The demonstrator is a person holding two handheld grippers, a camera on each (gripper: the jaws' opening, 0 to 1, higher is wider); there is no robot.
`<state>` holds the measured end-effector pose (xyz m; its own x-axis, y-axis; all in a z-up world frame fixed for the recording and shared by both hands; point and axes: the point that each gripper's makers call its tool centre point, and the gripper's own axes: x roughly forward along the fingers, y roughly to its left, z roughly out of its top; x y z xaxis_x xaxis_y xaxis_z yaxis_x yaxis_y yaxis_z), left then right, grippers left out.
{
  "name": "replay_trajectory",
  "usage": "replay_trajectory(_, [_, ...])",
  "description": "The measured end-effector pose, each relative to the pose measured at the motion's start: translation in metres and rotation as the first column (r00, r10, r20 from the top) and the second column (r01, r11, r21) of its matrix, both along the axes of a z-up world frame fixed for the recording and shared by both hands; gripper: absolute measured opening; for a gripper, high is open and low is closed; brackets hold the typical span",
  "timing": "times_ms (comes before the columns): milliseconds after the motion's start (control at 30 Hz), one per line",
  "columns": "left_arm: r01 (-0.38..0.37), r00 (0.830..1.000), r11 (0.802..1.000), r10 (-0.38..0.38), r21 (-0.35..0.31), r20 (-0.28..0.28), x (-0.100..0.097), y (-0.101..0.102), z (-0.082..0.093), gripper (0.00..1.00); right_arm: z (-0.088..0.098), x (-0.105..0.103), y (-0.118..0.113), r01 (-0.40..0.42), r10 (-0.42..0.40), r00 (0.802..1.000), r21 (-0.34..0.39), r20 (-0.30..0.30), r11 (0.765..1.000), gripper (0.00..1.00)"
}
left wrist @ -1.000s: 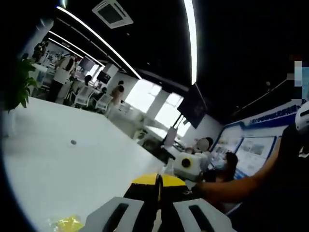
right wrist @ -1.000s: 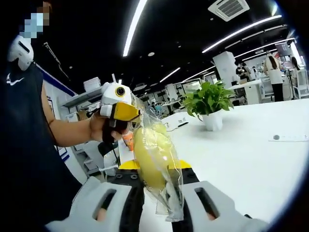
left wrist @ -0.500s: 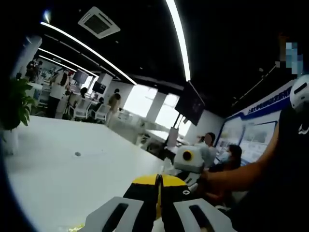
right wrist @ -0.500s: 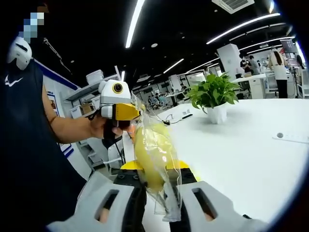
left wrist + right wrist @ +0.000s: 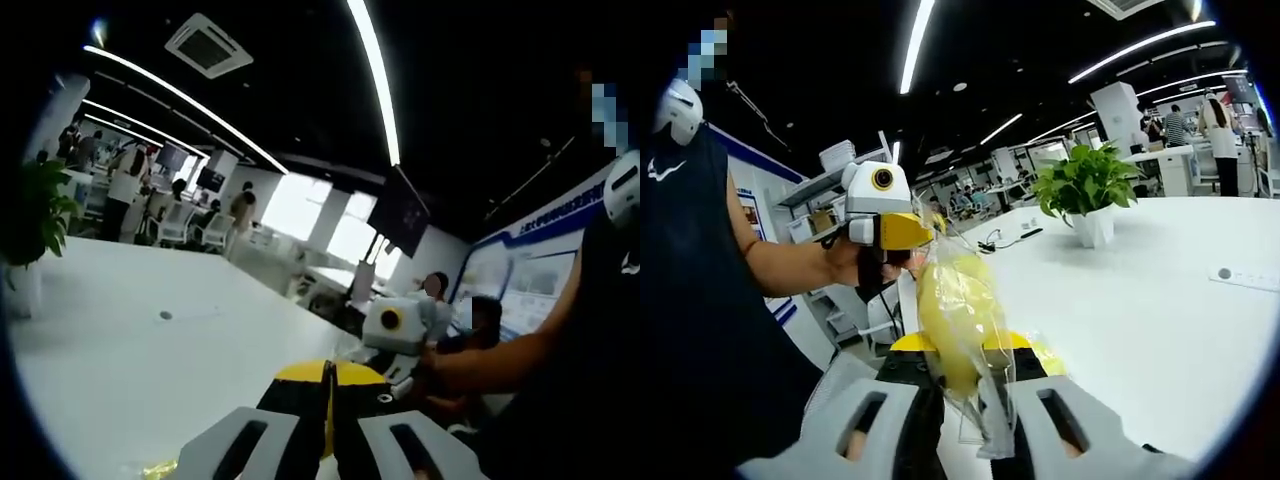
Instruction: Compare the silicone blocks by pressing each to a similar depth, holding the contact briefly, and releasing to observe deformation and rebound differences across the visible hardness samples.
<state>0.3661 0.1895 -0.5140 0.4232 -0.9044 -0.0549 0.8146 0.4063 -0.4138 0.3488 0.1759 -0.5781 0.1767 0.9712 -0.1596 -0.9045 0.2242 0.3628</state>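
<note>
My right gripper (image 5: 960, 352) is shut on a yellow silicone block (image 5: 948, 318) wrapped in a clear plastic bag (image 5: 980, 420), held up in the air above the white table (image 5: 1160, 330). A person's hand holds my left gripper (image 5: 908, 232) just left of the bag's top; whether its yellow tip touches the plastic I cannot tell. In the left gripper view my left gripper (image 5: 328, 372) has its jaws pressed together with nothing seen between them, and my right gripper (image 5: 398, 328) is off to the right. A scrap of yellow (image 5: 160, 468) lies on the table at the lower left.
A potted plant (image 5: 1087, 185) stands on the table, with a small round fitting (image 5: 1225, 273) beyond it. More yellow (image 5: 1048, 357) peeks out behind my right jaw. The person's dark-clothed body (image 5: 700, 330) is close on the left. People sit and stand around the office behind.
Both views shifted slightly with the hands. The yellow piece on the table slid lower in the left gripper view. The right gripper still holds the bagged block.
</note>
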Motion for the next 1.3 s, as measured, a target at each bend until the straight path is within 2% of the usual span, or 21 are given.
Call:
replay_trajectory(133, [-0.016, 1.000, 1.000, 0.016, -0.012, -0.006, 0.002, 0.001, 0.001, 0.00, 0.001, 0.002, 0.001, 0.001, -0.001, 1.000, 0.010, -0.013, 1.000, 0.08])
replay_trajectory(300, [-0.016, 0.999, 1.000, 0.014, -0.023, -0.050, 0.000, 0.000, 0.002, 0.00, 0.000, 0.000, 0.001, -0.002, 0.002, 1.000, 0.034, -0.023, 0.999, 0.10])
replay_trajectory(467, [-0.016, 0.996, 0.999, 0.013, -0.031, -0.090, 0.000, -0.001, -0.001, 0.00, -0.002, -0.001, 0.000, -0.002, 0.002, 1.000, 0.023, -0.012, 1.000, 0.08])
replay_trajectory(667, [-0.010, 0.997, 0.999, 0.006, -0.054, -0.081, -0.002, -0.002, 0.002, 0.00, 0.001, 0.000, -0.002, -0.010, 0.010, 1.000, 0.018, -0.008, 1.000, 0.05])
replay_trajectory(967, [-0.013, 0.998, 0.999, 0.011, -0.033, -0.054, -0.002, -0.004, 0.000, 0.00, 0.000, -0.001, -0.004, -0.009, 0.009, 1.000, -0.001, -0.026, 1.000, 0.03])
replay_trajectory(1133, [-0.007, 0.998, 0.999, 0.005, -0.045, -0.058, -0.003, -0.007, 0.003, 0.00, 0.004, -0.002, -0.007, -0.006, 0.007, 0.999, 0.022, -0.048, 1.000, 0.04])
replay_trajectory(1233, [-0.001, 0.998, 0.998, -0.003, -0.063, -0.068, -0.004, -0.009, 0.007, 0.00, 0.006, -0.001, -0.008, 0.005, -0.004, 1.000, 0.033, -0.030, 0.999, 0.06])
replay_trajectory(1300, [0.000, 0.997, 0.998, -0.004, -0.066, -0.071, -0.004, -0.011, 0.008, 0.00, 0.005, -0.004, -0.008, -0.006, 0.010, 0.998, 0.055, -0.067, 0.998, 0.08])
